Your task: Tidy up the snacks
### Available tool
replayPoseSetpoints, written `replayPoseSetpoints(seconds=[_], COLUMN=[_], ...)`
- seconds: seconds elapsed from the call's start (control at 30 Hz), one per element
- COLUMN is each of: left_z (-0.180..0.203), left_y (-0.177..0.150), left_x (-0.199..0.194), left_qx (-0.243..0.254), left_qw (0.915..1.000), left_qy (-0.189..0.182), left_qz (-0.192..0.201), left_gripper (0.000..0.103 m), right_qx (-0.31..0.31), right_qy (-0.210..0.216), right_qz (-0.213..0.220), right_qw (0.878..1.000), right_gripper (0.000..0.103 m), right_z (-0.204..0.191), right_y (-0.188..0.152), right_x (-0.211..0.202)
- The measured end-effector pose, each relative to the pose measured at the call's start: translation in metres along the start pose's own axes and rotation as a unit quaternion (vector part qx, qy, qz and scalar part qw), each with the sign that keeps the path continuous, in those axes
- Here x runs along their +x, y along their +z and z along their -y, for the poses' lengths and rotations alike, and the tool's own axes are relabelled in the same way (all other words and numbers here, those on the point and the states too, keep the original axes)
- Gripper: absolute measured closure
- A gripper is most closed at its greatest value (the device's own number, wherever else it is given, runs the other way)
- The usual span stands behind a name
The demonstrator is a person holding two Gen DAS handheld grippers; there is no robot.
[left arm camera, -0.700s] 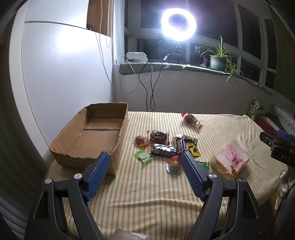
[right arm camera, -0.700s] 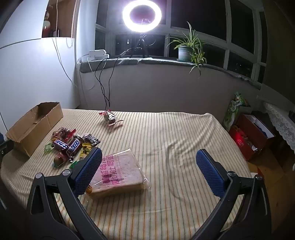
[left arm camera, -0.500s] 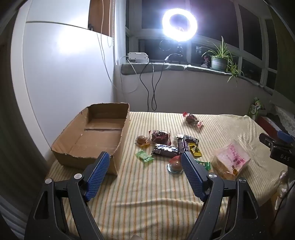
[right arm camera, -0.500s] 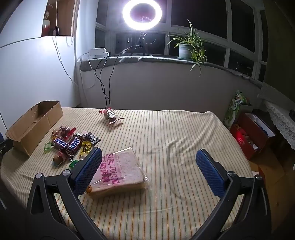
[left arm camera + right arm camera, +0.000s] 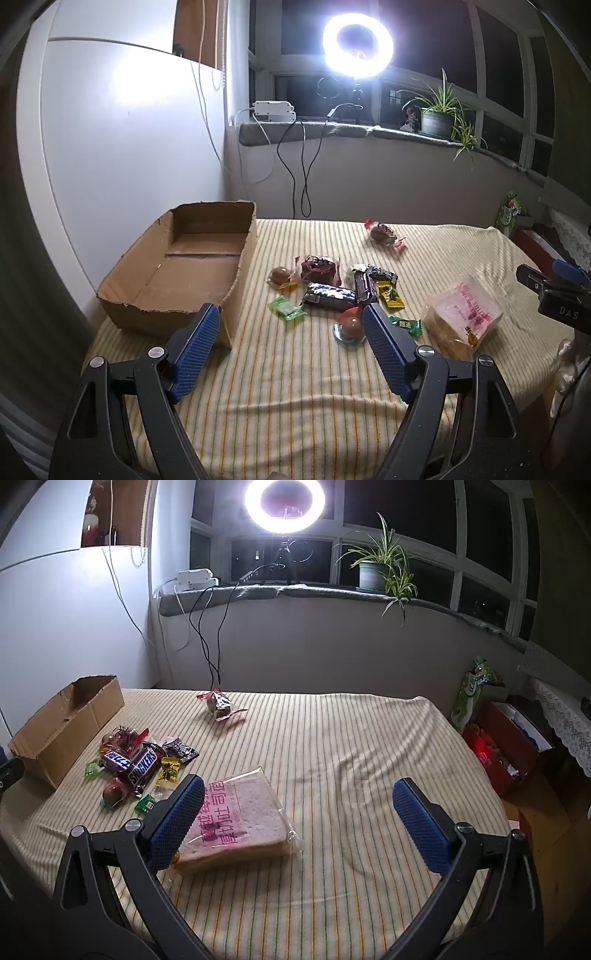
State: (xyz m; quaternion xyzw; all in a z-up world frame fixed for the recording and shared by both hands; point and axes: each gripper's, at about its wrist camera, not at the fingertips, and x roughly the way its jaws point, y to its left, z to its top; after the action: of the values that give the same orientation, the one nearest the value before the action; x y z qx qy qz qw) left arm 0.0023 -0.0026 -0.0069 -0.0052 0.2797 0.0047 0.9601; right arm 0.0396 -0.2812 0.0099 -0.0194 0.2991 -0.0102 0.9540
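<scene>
An open cardboard box point(image 5: 192, 273) stands empty at the table's left; it also shows in the right wrist view point(image 5: 62, 723). Beside it lies a cluster of small snacks: two Snickers bars point(image 5: 328, 295) point(image 5: 142, 768), green candies point(image 5: 286, 309), a yellow packet point(image 5: 391, 297), round wrapped sweets point(image 5: 349, 326). A bagged sliced bread point(image 5: 236, 819) point(image 5: 461, 317) lies to the right. A lone wrapped sweet point(image 5: 219, 705) point(image 5: 384, 234) lies farther back. My left gripper point(image 5: 290, 328) is open and empty above the near table. My right gripper point(image 5: 299, 797) is open and empty, its left finger over the bread's edge.
The table wears a striped yellow cloth point(image 5: 351, 760). A ring light point(image 5: 285, 502), cables and a potted plant point(image 5: 376, 572) stand on the window sill behind. A white wall point(image 5: 129, 147) is at the left. Red boxes and bags point(image 5: 506, 738) sit on the floor at the right.
Both grippers have drifted slightly, so the scene sits a little lower and farther in view. Both stay open. No snack has moved.
</scene>
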Motion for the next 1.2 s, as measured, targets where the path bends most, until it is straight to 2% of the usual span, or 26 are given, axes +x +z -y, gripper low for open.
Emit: replayPoseSetpoints(seconds=[1.2], left_z=[0.001], left_y=[-0.0028], left_x=[-0.001], left_qx=[0.0], left_qw=[1.0], left_qy=[-0.005], left_qz=[-0.001], left_gripper=[0.023], right_qx=[-0.011], right_qy=[0.007], right_qz=[-0.003], right_qw=[1.0], right_gripper=[0.0], right_z=[-0.005], right_y=[0.0022], right_x=[0.0009])
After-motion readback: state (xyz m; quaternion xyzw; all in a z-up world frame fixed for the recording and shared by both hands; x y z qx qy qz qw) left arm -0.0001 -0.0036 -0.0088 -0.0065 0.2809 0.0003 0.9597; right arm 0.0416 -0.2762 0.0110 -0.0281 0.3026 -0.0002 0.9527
